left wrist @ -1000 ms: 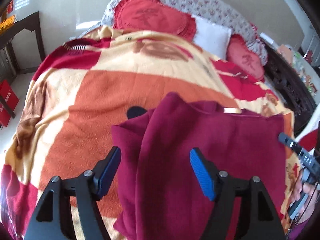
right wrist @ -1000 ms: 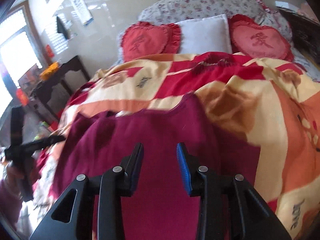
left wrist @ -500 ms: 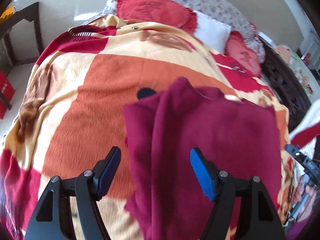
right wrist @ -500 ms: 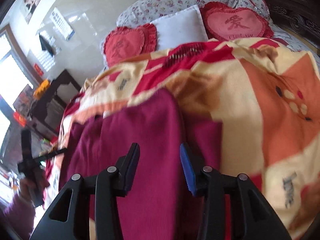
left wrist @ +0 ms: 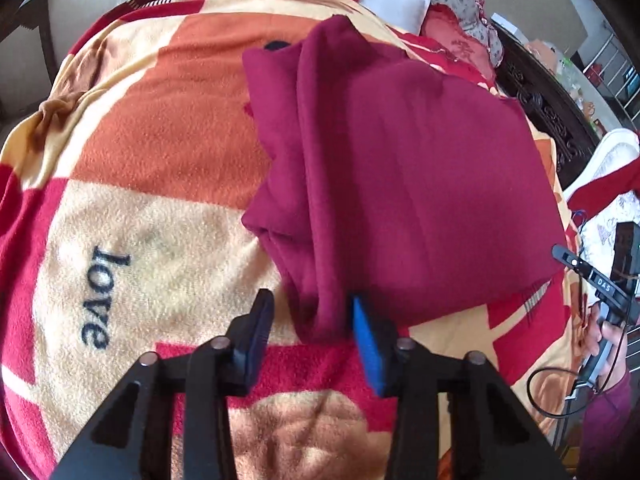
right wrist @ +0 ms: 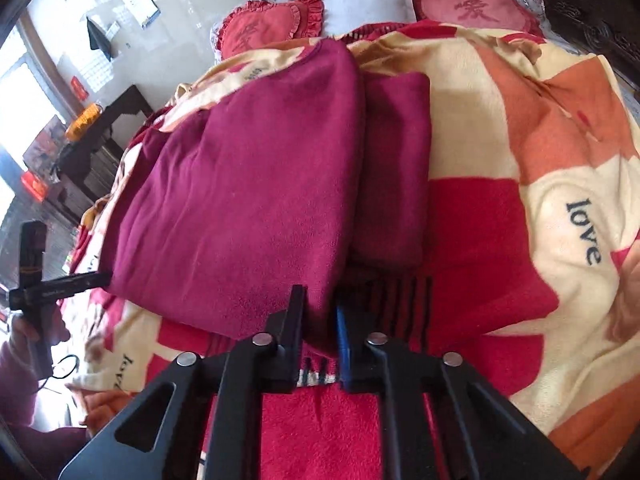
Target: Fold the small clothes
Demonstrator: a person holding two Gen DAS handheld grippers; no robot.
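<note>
- One blanket [left wrist: 152,128], patterned in orange, cream and red blocks with the word "love" printed on it, covers the bed under both of my grippers and stretches away ahead of them.
- One maroon garment [left wrist: 400,168] lies on that blanket straight ahead of both grippers, folded over itself, with a narrower folded part along one side; its near hem reaches back to my fingertips.
- Three pillows sit far ahead at the head of the bed: two red heart-shaped cushions [right wrist: 268,28] with a white pillow [right wrist: 364,0] between them.
- One dark wooden side table [right wrist: 108,120] stands off to the left of my right gripper, beside the bed, against a pale wall.
- My left gripper [left wrist: 310,330] is partly spread; a bunched corner of the garment sits between the fingers and touches the blue pad, while the black finger stands clear of it, so I cannot tell whether I am truly gripping.
- My right gripper [right wrist: 320,320] is closed down narrow, pinching the garment's near edge between its fingers.
</note>
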